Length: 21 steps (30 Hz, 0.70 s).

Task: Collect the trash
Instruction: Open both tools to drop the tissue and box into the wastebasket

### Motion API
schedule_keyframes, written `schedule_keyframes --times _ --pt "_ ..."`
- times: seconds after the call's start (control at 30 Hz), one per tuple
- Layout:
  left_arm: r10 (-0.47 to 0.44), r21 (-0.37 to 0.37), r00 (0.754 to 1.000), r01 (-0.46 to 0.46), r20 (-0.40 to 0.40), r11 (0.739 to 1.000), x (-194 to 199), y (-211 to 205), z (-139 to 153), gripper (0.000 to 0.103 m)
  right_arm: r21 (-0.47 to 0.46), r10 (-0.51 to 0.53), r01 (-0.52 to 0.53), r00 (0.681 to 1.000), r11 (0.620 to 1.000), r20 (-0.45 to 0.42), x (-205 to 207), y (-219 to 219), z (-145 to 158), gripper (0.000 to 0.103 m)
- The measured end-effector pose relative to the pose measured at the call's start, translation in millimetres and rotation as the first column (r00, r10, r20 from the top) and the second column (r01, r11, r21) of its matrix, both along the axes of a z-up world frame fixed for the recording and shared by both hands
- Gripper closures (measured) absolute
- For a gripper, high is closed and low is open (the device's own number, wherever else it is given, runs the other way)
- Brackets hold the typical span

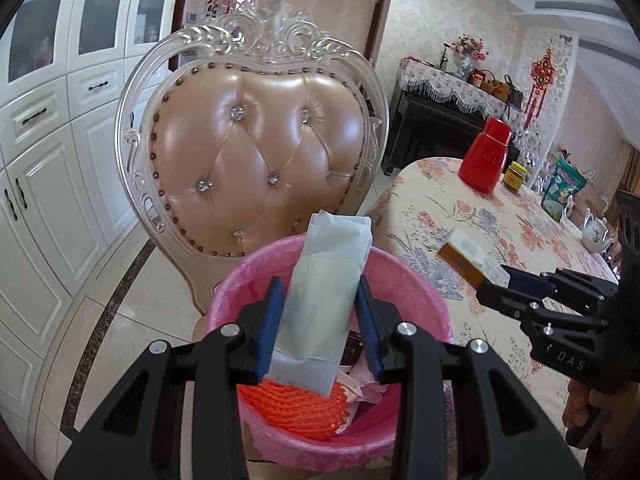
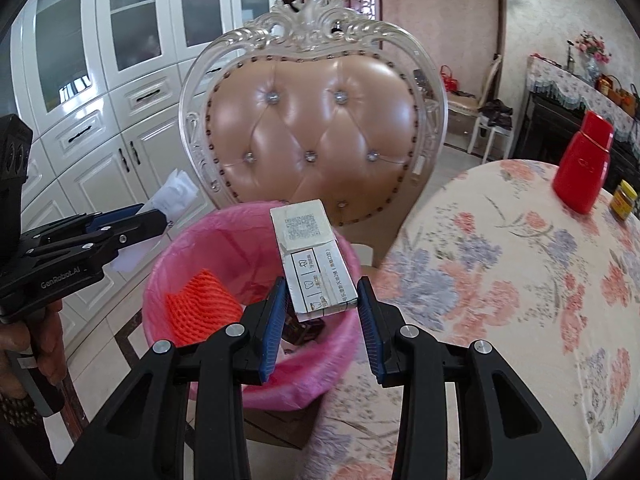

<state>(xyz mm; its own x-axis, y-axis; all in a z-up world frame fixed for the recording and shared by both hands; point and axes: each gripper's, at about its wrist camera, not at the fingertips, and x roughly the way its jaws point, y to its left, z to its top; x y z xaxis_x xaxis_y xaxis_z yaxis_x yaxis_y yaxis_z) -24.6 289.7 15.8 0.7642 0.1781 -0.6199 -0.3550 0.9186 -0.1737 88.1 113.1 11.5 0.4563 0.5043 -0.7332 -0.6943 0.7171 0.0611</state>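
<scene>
A pink-lined trash bin (image 1: 416,280) stands in front of a chair, with orange foam netting (image 1: 296,404) and paper scraps inside. My left gripper (image 1: 320,320) is shut on a white plastic wrapper (image 1: 324,300) and holds it over the bin. My right gripper (image 2: 322,312) is shut on a small printed carton box (image 2: 312,256), held above the bin's right rim (image 2: 160,272). The right gripper with the box (image 1: 468,260) also shows at the right of the left wrist view, and the left gripper (image 2: 156,216) with the wrapper (image 2: 176,196) shows at the left of the right wrist view.
A tufted pink chair (image 1: 256,148) stands just behind the bin. A round table with floral cloth (image 2: 520,280) is to the right, carrying a red flask (image 2: 584,168), a yellow-lidded jar (image 2: 624,198) and a white teapot (image 1: 596,232). White cabinets (image 1: 44,160) line the left wall.
</scene>
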Motion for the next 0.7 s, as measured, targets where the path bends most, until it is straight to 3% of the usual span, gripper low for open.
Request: schedule_keyframes --times 0.2,0.27,0.33,0.43,0.63,0.7 --pt "0.011 -0.013 1.0 -0.011 0.003 1.0 0 12 0 0.065 -0.009 0.027 -0.027 1.0 1.0 0.01 -1 18 0 0.068" --pt "0.01 -0.015 1.0 -0.01 0.0 1.0 0 14 -2 0.058 -0.01 0.023 -0.023 1.0 1.0 0.006 0 20 -1 0.067" --pt "0.015 -0.016 1.0 -0.015 -0.006 1.0 0 15 -4 0.044 -0.016 0.018 -0.017 1.0 1.0 0.005 0 19 -3 0.065" --pt "0.006 -0.016 1.0 -0.006 -0.014 1.0 -1 13 -5 0.041 -0.019 0.007 -0.007 1.0 1.0 0.007 -1 14 -5 0.055" --pt "0.009 -0.007 0.999 -0.01 -0.046 1.0 -10 3 -8 0.02 -0.022 -0.019 0.019 1.0 1.0 0.007 -4 -2 -6 0.045" --pt "0.008 -0.001 0.999 -0.008 -0.054 1.0 -16 -2 -6 0.018 -0.024 -0.025 0.025 1.0 0.999 0.007 -5 -6 -6 0.044"
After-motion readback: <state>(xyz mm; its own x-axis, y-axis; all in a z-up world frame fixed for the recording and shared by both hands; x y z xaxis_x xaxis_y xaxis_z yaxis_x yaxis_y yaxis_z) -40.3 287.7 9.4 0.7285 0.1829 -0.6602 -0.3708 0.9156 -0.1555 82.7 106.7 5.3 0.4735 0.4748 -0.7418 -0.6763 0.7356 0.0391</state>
